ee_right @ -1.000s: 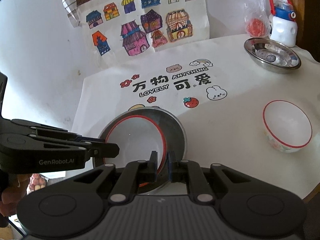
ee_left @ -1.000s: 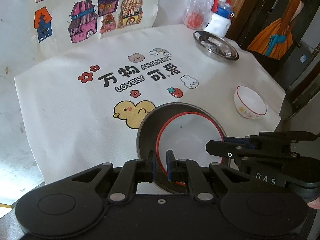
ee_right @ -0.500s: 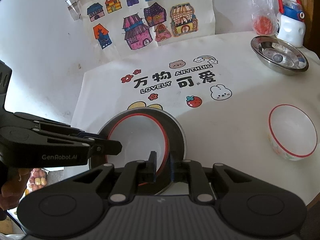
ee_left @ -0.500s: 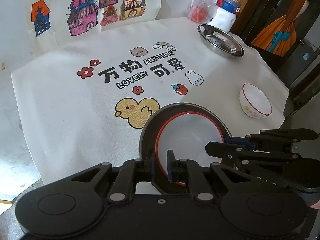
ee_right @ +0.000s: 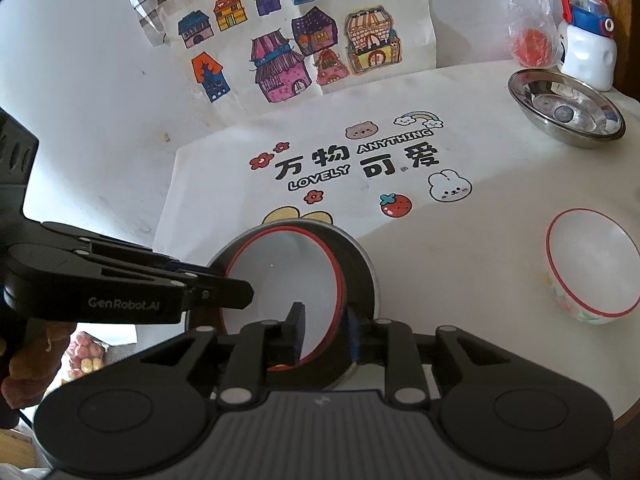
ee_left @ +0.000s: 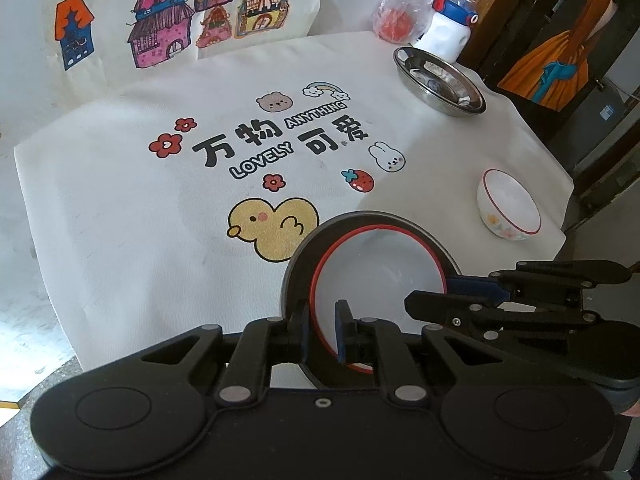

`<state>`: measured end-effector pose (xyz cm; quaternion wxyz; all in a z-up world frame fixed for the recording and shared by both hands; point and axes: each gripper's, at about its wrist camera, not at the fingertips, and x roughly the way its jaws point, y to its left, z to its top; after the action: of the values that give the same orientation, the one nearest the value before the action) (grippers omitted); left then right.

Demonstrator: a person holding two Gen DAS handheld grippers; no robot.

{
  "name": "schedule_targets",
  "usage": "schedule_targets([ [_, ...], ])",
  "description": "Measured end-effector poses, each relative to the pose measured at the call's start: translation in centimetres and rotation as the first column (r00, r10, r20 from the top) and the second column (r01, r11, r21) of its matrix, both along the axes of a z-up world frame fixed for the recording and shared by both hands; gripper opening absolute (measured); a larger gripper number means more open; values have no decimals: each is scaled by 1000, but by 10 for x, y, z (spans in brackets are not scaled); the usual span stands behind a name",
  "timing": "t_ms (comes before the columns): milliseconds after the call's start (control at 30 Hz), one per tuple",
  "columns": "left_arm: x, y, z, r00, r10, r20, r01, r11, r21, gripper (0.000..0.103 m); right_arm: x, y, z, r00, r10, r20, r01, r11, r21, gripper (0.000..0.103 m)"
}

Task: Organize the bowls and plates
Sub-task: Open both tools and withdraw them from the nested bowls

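Both grippers at the stacked red-rimmed plate and metal plate on the near edge of the tabletop.

Nearest, the left gripper (ee_left: pixel 323 330) has its jaws nearly closed, pinching the near-left rim of the red-rimmed plate (ee_left: pixel 376 276), which sits inside the metal plate (ee_left: pixel 298 264). The right gripper (ee_right: pixel 324 334) straddles the right rim of the same stack; its jaws have just been opening, and a gap now shows between the pads and the rim, so they stand loose around it. Farther right, well apart, a small white bowl (ee_right: pixel 592 266) stands upright on the white cloth (ee_left: pixel 140 200). At the far right corner sits a metal dish (ee_right: pixel 566 108), with a white bottle (ee_right: pixel 588 56) just behind it.
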<state>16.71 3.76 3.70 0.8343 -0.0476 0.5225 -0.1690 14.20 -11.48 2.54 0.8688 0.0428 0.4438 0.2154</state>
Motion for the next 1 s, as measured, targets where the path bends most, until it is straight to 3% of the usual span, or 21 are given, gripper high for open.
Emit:
schedule_targets([
  [367, 2, 0, 0, 1000, -11, -8, 11, 1000, -1, 13, 0, -5, 1, 1000, -1, 1, 1, 999, 38, 29],
  [733, -1, 3, 11, 999, -6, 39, 7, 1000, -10, 24, -6, -16, 13, 998, -1, 56, -5, 994, 105, 53],
  [767, -1, 4, 13, 999, -3, 45, 4, 1000, -15, 26, -7, -18, 15, 998, -9, 65, 2, 994, 110, 62],
  [800, -2, 5, 14, 999, 0, 50, 1, 1000, -20, 28, -9, -21, 17, 996, -25, 80, 16, 994, 106, 72],
  [933, -2, 3, 19, 997, 0, 74, 2, 999, -32, 38, -12, -37, 22, 991, -71, 111, 56, 989, 133, 84],
  [1000, -1, -1, 22, 995, 3, 101, -2, 1000, -17, 63, -15, -47, 24, 988, -93, 126, 74, 986, 149, 89],
])
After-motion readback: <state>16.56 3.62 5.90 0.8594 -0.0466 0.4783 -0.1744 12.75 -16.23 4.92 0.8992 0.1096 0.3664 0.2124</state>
